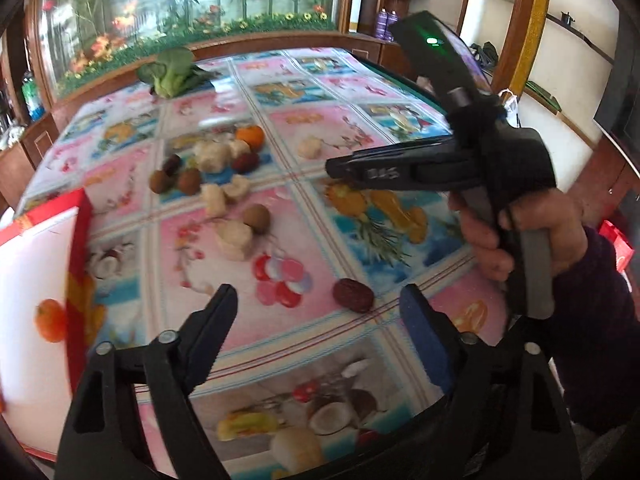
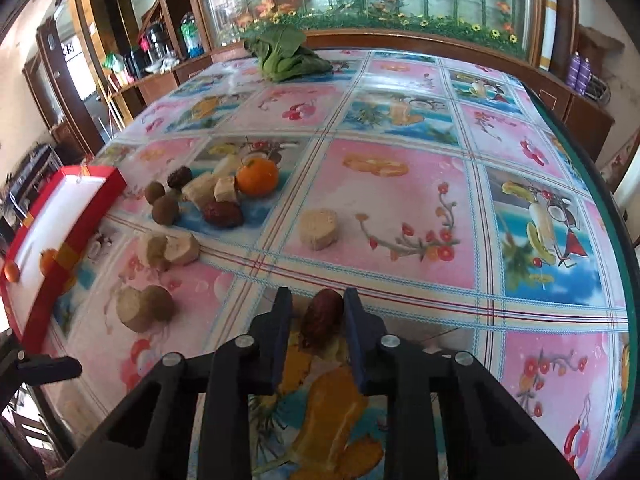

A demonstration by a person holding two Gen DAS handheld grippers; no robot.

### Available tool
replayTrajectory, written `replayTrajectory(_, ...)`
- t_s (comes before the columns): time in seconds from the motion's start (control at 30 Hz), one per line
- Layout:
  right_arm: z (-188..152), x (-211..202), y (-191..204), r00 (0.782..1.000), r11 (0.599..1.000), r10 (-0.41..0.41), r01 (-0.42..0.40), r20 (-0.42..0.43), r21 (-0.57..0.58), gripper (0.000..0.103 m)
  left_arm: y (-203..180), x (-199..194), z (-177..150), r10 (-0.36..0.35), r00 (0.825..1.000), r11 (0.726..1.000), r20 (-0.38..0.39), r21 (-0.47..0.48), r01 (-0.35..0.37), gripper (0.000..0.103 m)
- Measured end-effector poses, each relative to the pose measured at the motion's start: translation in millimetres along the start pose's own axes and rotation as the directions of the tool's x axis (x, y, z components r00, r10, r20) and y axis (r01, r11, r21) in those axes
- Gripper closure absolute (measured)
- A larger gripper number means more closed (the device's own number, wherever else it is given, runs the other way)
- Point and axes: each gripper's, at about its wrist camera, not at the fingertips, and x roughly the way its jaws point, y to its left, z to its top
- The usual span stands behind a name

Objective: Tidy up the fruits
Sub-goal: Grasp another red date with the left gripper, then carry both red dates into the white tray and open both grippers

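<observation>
Lying between the right tongs [image 2: 316, 304]: red date [image 2: 322, 318].

Red box [image 1: 78, 248] cut off at left edge; table's [image 1: 420, 128] far fruit motion-blurred.

Your tabletop [image 2: 400, 216]: pink and blue squares printed with fruit, striped borders. Box [image 2: 92, 200] red outside, white inside. Date [image 2: 322, 318] dark red. Orange [image 2: 257, 176] bright orange. Your tongs [image 2: 316, 300] black, blue pads. Greens [image 2: 286, 58] leafy green.
</observation>
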Motion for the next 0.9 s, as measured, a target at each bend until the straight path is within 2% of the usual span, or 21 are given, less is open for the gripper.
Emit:
replayTrajectory(0.1,0.5,0.1,-7.2,1.0,0.999,0.019,-0.019,0.002,0.038,0.085,-4.1,8.4,-0.4,-0.032,0.999,0.999,-0.023,-0.027,0.031,0.029)
replayTrajectory(0.2,0.9,-1.0,-10.5,1.0,0.998,0.018,-0.018,0.004,0.059,0.085,-11.2,17.6,-0.2,-0.033,0.999,0.999,-0.036,-0.032,0.032,0.034)
replayTrajectory(0.23,0.8,-1.6,-12.9,1.0,0.997,0.025,-0.025,0.003,0.069,0.085,-12.3,20.3,1.1,-0.033,0.999,0.999,-0.038,-0.035,0.032,0.039)
replayTrajectory(0.33,0.6,-2.5,-18.3,0.999,0.994,0.04,-0.04,0.001,0.097,0.085,-16.0,26.7,2.9,-0.033,0.998,0.998,-0.05,-0.046,0.031,0.041)
replayTrajectory(0.4,0.0,-2.9,-19.1,0.999,0.994,0.045,-0.045,-0.001,0.104,0.085,-17.7,31.4,3.1,-0.02,0.998,0.998,-0.057,-0.052,0.017,0.048)
replayTrajectory(0.43,-0.5,-3.2,-18.9,0.999,0.994,0.045,-0.045,-0.001,0.105,0.085,-14.9,33.6,2.4,-0.021,0.998,0.998,-0.063,-0.056,0.018,0.055)
replayTrajectory(0.5,-1.1,-3.7,-17.4,0.999,0.994,0.041,-0.04,0.001,0.099,0.085,-13.1,34.8,1.9,-0.006,0.998,0.998,-0.056,-0.059,0.003,0.057)
replayTrajectory(0.57,-1.1,-3.6,-16.0,0.999,0.995,0.035,-0.035,0.002,0.091,0.085,-12.1,34.5,1.8,0.012,0.999,0.998,-0.051,-0.055,-0.015,0.072)
replayTrajectory(0.6,-1.4,-3.7,-15.6,0.999,0.996,0.035,-0.035,0.003,0.088,0.085,-11.4,34.5,1.2,0.028,0.998,0.998,-0.05,-0.047,-0.03,0.075)
replayTrajectory(0.8,-1.8,-3.6,-16.5,0.999,0.995,0.047,-0.047,0.008,0.085,0.085,-4.1,28.7,-6.3,0.039,0.999,0.998,-0.037,-0.04,-0.041,0.075)
replayTrajectory(0.9,-1.8,-4.0,-16.8,0.998,0.994,0.056,-0.057,0.014,0.088,0.085,3.0,23.2,-10.9,0.067,0.997,0.997,-0.026,-0.046,-0.069,0.075)
